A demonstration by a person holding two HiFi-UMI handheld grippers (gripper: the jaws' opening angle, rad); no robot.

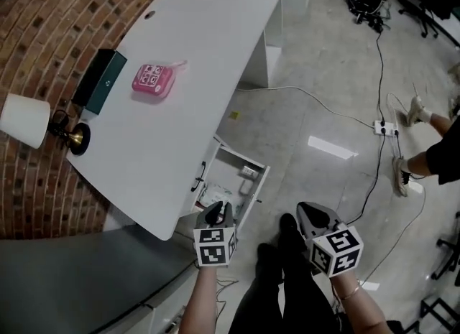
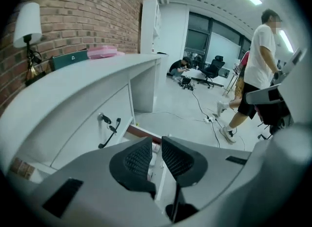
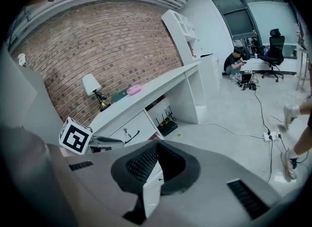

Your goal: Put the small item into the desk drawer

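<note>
A pink small item [image 1: 153, 81] lies on the white desk [image 1: 194, 52], far from both grippers; it also shows in the left gripper view [image 2: 102, 51] and the right gripper view [image 3: 133, 90]. Below the desk's near end a drawer [image 1: 253, 182] stands pulled out, with white things inside. My left gripper [image 1: 218, 212] hangs over the drawer's near side; its jaws [image 2: 157, 144] stand a narrow gap apart with nothing between them. My right gripper [image 1: 310, 214] is to its right over the floor, with its pads [image 3: 146, 162] meeting at the tips and holding nothing I can make out.
A dark green box [image 1: 99, 80] and a lamp [image 1: 25, 121] stand at the desk's brick-wall side. A cable and power strip [image 1: 384, 128] lie on the floor. A person [image 2: 258, 65] stands to the right, and another crouches further back [image 3: 234, 62]. A closed drawer with a black handle [image 2: 109, 131] sits above the open one.
</note>
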